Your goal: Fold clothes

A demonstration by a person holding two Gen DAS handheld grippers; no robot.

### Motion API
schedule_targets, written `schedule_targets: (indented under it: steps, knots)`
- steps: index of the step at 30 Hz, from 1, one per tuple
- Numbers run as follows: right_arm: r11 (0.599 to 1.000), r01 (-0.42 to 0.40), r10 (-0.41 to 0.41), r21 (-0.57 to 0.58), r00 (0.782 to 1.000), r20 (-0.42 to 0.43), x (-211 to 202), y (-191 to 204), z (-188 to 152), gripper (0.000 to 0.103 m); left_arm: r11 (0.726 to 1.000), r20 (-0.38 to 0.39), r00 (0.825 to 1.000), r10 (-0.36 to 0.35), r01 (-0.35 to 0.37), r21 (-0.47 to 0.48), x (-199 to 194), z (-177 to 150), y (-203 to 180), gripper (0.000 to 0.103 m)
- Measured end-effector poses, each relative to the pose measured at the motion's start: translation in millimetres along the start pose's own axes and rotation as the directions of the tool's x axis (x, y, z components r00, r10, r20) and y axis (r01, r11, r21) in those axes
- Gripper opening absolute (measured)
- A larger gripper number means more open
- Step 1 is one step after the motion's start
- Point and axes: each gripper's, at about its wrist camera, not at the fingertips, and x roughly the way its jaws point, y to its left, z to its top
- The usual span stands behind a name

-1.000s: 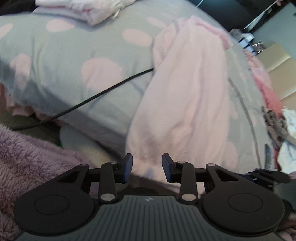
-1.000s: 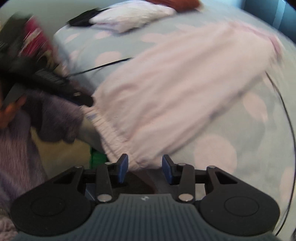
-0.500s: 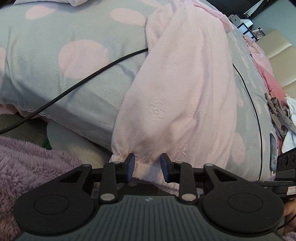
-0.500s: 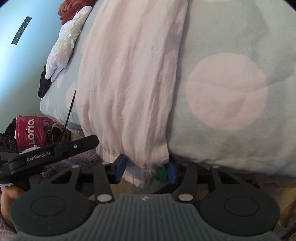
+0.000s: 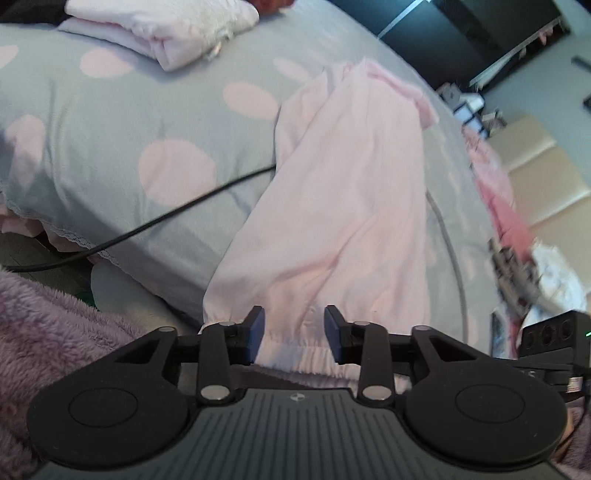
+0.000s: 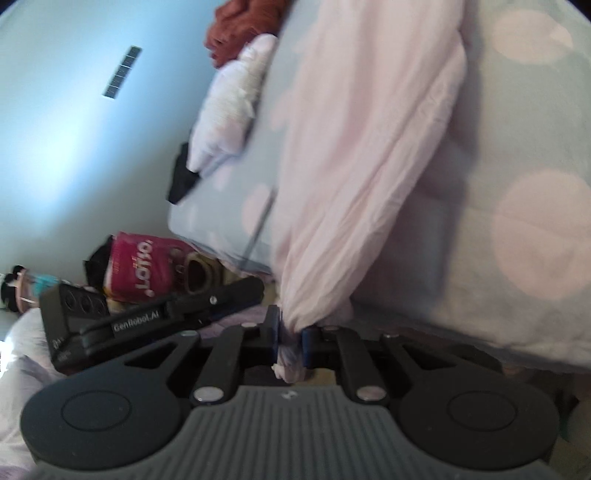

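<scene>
Pink cotton, pale and thin: the garment [image 5: 332, 206] lies lengthwise along the bed [image 5: 110, 155], its gathered elastic hem hanging over the near edge. Left tongs [image 5: 294, 334] are opening, blue pads straddling the hem without pressing it; released. Right tongs [image 6: 291, 341] are closing, clenched on a bunched corner of the same garment, a twisted tuft poking out below the pads. Fuzzy lilac fleece [image 5: 48, 325] fills the lower left of the left view, cut off by the frame. Bedcover is grey-blue with large soft pink dots and a lace-trimmed edge; a black cable [image 5: 177, 214] runs across it and disappears under the garment. Farther on, a folded pale stack [image 5: 162, 29] sits near the head end. Right side of the left view is motion-blurred; the clutter there is hard to make out.
</scene>
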Motion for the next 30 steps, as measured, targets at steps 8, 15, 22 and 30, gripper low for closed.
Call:
schedule_targets:
  steps: [8, 15, 22, 30]
  knots:
    - [0.997, -0.055, 0.053, 0.058, 0.998, 0.047, -9, 21, 23, 0.013, 0.954, 0.05, 0.987, -0.156, 0.163, -0.25, -27, -9, 10, 0.05]
    - [0.983, -0.086, 0.074, 0.16, 0.994, 0.078, 0, 24, 40, 0.013, 0.893, 0.113, 0.975, -0.191, 0.22, -0.393, -18, -28, 23, 0.062]
    - [0.984, -0.028, 0.008, 0.177, 0.994, 0.111, -22, 17, 55, 0.013, 0.869, 0.123, 0.978, -0.169, 0.207, -0.449, -1, -23, 30, 0.062]
    - [0.944, 0.209, -0.252, 0.255, 0.956, 0.15, -67, -41, 88, 0.013, 0.892, 0.072, 0.981, -0.18, 0.193, -0.408, 50, -10, 17, 0.062]
